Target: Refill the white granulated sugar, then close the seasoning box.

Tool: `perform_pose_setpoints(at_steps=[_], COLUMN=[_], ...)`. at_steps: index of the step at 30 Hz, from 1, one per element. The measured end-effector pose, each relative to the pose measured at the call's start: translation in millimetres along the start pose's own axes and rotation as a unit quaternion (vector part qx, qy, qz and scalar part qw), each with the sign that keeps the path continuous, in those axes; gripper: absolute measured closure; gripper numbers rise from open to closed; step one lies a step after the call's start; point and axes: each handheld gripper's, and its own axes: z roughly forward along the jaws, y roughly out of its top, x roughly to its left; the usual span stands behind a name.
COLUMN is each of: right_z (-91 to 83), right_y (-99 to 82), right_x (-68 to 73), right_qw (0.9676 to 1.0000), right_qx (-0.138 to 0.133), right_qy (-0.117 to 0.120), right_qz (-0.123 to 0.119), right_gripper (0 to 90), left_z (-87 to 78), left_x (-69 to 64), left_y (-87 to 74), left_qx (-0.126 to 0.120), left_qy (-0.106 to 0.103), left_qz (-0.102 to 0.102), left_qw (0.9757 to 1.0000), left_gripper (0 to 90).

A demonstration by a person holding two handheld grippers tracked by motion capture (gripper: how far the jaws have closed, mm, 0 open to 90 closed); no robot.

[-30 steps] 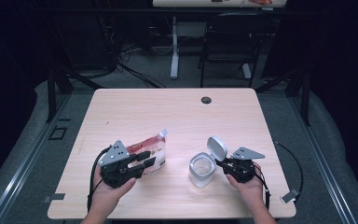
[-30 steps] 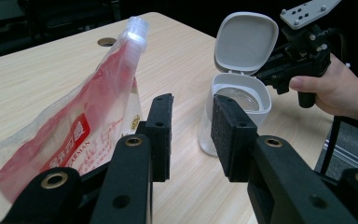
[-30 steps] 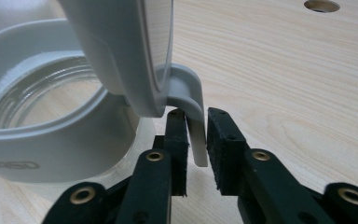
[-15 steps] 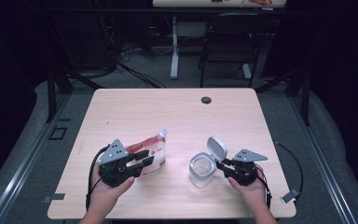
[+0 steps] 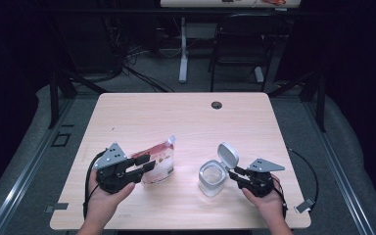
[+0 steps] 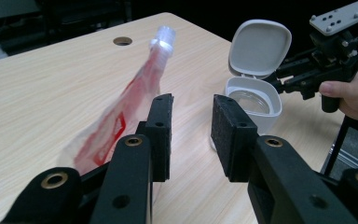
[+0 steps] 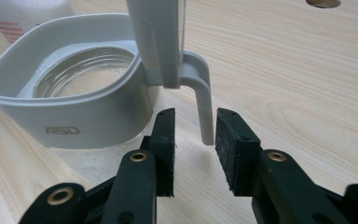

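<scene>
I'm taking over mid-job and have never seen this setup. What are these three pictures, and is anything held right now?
A person holds black two-jaw tongs in each hand. The high view looks down on the wooden table; the other two views ride on the tongs. The left tongs are open beside a red-and-clear spouted pouch and grip nothing. The right tongs sit by a clear jar with a grey flip lid, lid up. Their jaws have just been opening around the lid's latch tab, apart from it.

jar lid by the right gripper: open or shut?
Open. The hinged lid stands flipped up above the jar, and the right gripper view looks into the jar's uncovered mouth.
</scene>
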Motion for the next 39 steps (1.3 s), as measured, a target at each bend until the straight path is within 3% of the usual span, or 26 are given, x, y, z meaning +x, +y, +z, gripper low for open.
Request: perform_pose_setpoints(at_steps=[7,20,29,39], right_z=[-1.4,-4.3,-9.3,-12.5], right_y=[0.3,-1.4,-2.8,-4.5], right_x=[1.1,0.5,-0.2,-2.3], right_qw=[1.0,0.9999,0.9999,0.9999], right_qx=[0.0,-0.009,-0.008,-0.011], right_qy=[0.0,0.0,-0.002,-0.007], right_qz=[-0.001,0.005,0.005,0.01], right_gripper=[68.6,68.2,67.9,67.4], left_z=[-14.3,-37.6,-26.2,-4.9], left_x=[6.6,25.5,34.0,35.5], left_y=[5.2,9.8,3.4,-5.3], left_qx=[0.004,-0.018,0.004,0.034], left_qy=[0.014,0.047,0.062,0.054], left_qz=[-0.004,-0.024,-0.024,-0.017], left_qw=[0.9999,0.9984,0.9978,0.9978], left_gripper=[67.8,64.2,54.9,58.9])
